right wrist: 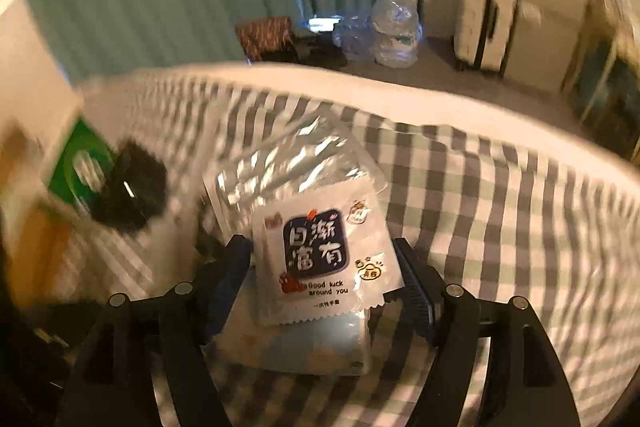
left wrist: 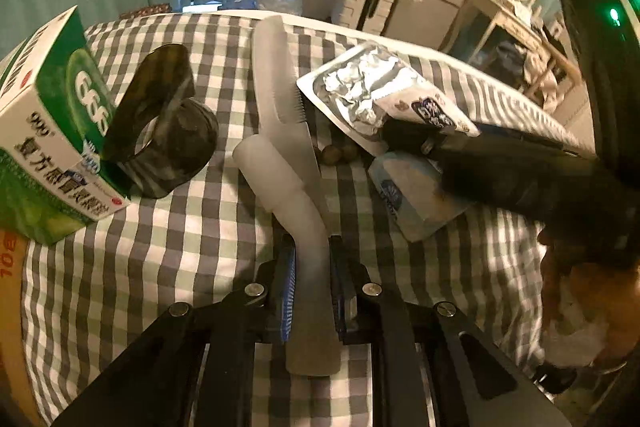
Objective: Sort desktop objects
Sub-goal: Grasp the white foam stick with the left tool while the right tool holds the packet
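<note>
Between the left gripper's [left wrist: 310, 267] pads sits a white comb w/ curved handle [left wrist: 280, 163], pinched at its near end, rest reaching fwd over the checked cloth [left wrist: 160, 267]. Right gripper [right wrist: 324, 275] stands apart, jaws wide, straddling a printed sachet [right wrist: 320, 255] w/o pressing it, foil pack [right wrist: 288, 159] just beyond.
</note>
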`<control>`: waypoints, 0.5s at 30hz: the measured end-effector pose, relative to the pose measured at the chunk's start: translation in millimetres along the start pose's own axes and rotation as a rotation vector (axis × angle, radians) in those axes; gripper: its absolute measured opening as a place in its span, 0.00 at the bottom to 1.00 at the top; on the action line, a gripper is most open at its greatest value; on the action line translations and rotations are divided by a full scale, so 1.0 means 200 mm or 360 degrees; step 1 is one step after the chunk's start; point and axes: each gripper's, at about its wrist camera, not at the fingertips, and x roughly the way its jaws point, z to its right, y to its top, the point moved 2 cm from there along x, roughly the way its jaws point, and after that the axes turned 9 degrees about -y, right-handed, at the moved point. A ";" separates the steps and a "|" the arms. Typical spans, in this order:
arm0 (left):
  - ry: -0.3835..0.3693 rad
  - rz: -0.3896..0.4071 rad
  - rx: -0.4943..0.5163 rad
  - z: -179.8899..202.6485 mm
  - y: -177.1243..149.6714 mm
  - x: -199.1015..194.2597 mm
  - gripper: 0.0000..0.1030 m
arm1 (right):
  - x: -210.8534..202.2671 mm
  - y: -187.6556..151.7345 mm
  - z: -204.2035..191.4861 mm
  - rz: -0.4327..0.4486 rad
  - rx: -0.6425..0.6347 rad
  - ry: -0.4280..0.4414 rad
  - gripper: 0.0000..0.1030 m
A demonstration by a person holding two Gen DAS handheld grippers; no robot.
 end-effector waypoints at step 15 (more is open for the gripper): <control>-0.0020 0.0122 -0.0117 -0.04 -0.12 -0.36 0.12 | -0.39 -0.18 0.19 0.0239 0.0085 -0.0008 0.34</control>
